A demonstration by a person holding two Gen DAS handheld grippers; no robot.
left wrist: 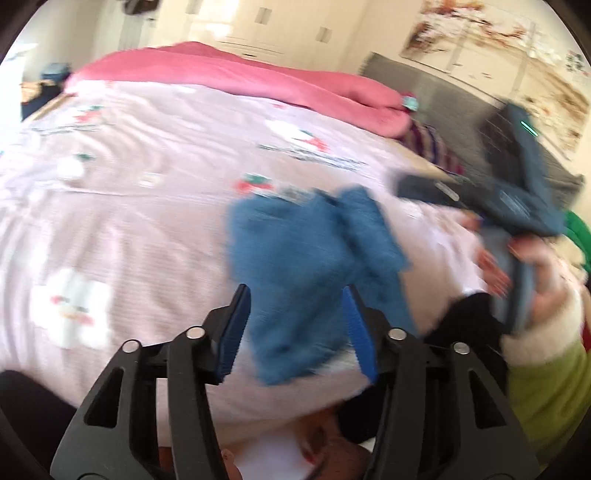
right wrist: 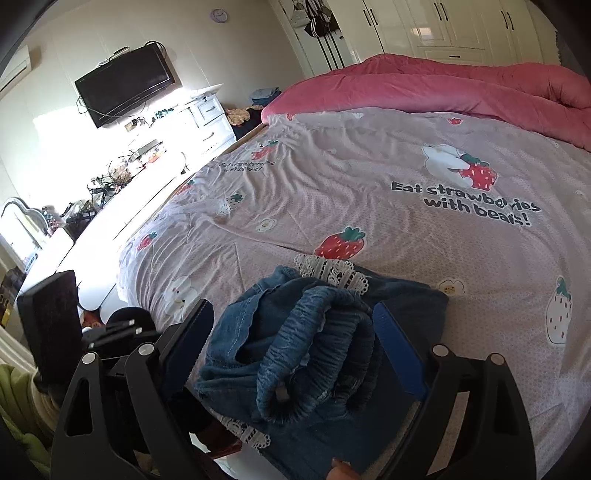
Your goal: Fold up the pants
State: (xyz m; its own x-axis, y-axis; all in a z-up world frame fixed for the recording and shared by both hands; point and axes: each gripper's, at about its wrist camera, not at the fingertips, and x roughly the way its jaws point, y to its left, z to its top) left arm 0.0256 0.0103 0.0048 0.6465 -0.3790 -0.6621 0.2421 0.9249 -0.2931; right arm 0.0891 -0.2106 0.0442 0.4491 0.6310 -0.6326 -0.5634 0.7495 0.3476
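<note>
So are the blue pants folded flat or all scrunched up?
Scrunched up: the pants sit in a rumpled heap, waistband bunched, on the bed.

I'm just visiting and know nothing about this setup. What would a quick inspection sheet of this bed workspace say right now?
Surface: bedsheet printed with strawberries and bears, wrinkled.
Job's things: denim pants, bunched, lace trim showing, near the bed's front edge.
Clutter: pink quilt piled at the far side.
Grippers: left tool open, pants between its fingers, pads not pressing; right tool wide open around the waistband.
Cables: wires hang under the wall TV.
Surroundings: white wardrobes, cluttered white desk.
</note>
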